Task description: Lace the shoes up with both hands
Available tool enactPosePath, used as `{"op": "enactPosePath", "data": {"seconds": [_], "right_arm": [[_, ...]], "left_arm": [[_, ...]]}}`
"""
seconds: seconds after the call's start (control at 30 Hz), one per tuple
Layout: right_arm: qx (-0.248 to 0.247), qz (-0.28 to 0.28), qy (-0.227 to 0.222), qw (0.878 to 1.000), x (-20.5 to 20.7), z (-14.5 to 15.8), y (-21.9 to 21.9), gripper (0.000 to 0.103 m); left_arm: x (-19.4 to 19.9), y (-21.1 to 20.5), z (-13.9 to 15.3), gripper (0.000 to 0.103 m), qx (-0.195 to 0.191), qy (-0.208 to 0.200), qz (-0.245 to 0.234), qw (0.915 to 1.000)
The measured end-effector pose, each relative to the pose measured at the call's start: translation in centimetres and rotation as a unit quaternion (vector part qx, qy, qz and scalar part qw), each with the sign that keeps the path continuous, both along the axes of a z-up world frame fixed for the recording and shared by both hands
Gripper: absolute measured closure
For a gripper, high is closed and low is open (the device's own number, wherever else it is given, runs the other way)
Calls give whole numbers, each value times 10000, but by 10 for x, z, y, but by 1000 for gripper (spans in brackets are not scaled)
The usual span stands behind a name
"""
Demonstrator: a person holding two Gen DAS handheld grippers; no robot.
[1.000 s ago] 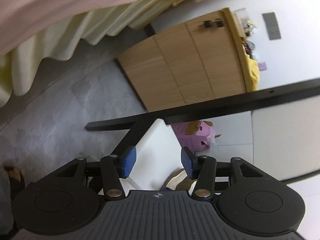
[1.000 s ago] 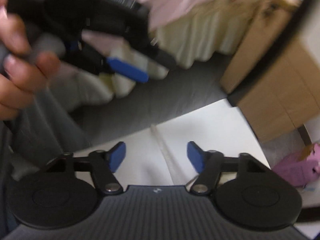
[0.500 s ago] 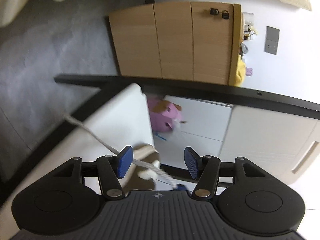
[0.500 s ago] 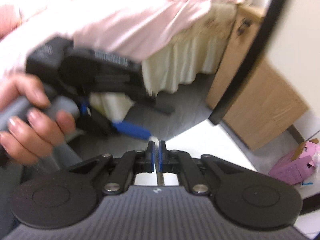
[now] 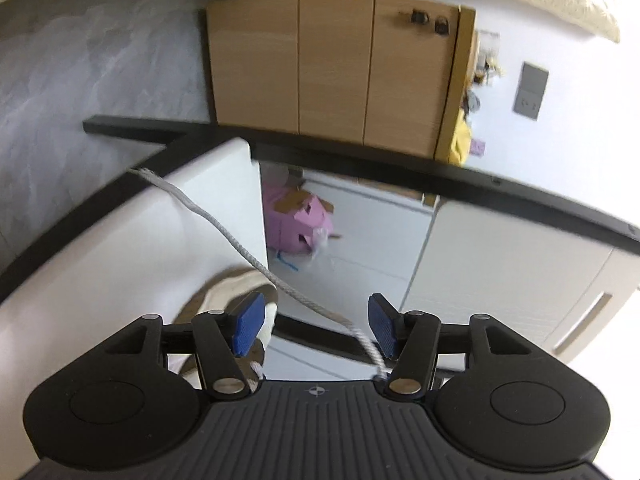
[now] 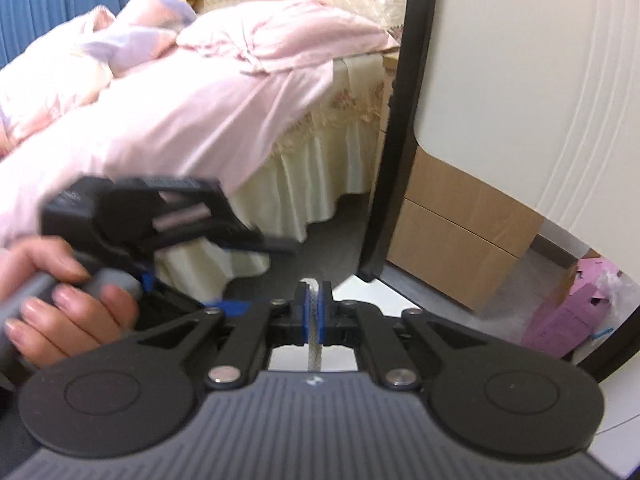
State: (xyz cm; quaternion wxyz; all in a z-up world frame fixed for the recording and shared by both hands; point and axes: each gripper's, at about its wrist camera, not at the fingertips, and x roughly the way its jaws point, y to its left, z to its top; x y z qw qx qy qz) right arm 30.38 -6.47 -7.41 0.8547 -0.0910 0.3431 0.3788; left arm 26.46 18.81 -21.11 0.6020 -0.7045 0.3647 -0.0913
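This is a bedroom in a home. A bed [image 6: 312,128] with a pink blanket [image 6: 192,92] and a frilly cream skirt fills one side. Blue curtains [image 6: 60,0] hang behind it. A wooden cabinet [image 5: 332,68] stands by the white wall, on a grey floor [image 5: 92,60].
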Motion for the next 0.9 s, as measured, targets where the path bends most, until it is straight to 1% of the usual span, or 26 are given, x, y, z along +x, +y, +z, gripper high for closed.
{"op": "enactPosePath", "data": {"seconds": [0.03,0.07,0.1,0.13,0.17,0.2,0.27,0.33,0.4,0.43,0.47,0.53,0.57,0.6,0.63,0.67,0.73,0.8,0.83,0.87,0.9], "right_arm": [[112,22,21,9999,-2,2,-1,98],[198,45,54,9998,-3,3,-5,98],[270,62,85,9996,-5,4,-8,98],[318,83,115,9994,-9,7,-11,98],[364,104,144,9992,-13,9,-14,98],[393,124,162,9990,-17,11,-18,98],[434,155,201,9987,-25,15,-26,98],[443,148,276,9985,-37,19,-37,98],[415,96,376,9984,-47,16,-47,98],[389,86,447,9982,-51,13,-52,98],[361,77,520,9980,-55,10,-57,97],[422,-16,712,9966,-57,4,-65,93],[530,-60,826,9952,-58,3,-71,78],[682,-131,898,9935,-61,3,-79,56],[876,-231,933,9915,-65,4,-89,47],[1070,-347,969,9889,-67,6,-100,40],[1429,-620,1101,9816,-68,8,-120,38],[1824,-980,1225,9706,-68,9,-143,25],[2007,-1170,1265,9644,-69,9,-154,23],[2172,-1330,1307,9582,-68,8,-162,20],[2334,-1486,1348,9515,-67,8,-171,20]], "left_arm": [[0,0,1,49,133,12,31,9999],[0,0,2,57,242,33,67,9997],[0,2,0,66,244,94,122,9996],[0,4,-2,72,247,151,180,9994],[-1,6,-3,85,276,182,246,9992],[-1,7,-1,95,418,187,278,9986],[-1,9,5,101,627,86,301,9975],[0,9,12,101,743,-113,283,9968],[3,5,25,101,1033,-473,132,9934],[5,1,34,101,1261,-723,-18,9894],[7,-4,45,101,1507,-1027,-223,9830],[8,-17,65,101,1931,-1596,-591,9663],[7,-24,74,101,2117,-1865,-759,9564],[6,-31,82,101,2309,-2122,-928,9450],[4,-40,90,101,2544,-2326,-1109,9321],[1,-49,97,101,2780,-2528,-1313,9174],[-5,-65,105,101,3093,-2860,-1660,8916],[-12,-81,112,101,3266,-3160,-2006,8679],[-17,-88,114,101,3334,-3283,-2142,8574],[-22,-96,117,101,3447,-3443,-2301,8424],[-27,-104,120,101,3537,-3593,-2430,8287]]}}
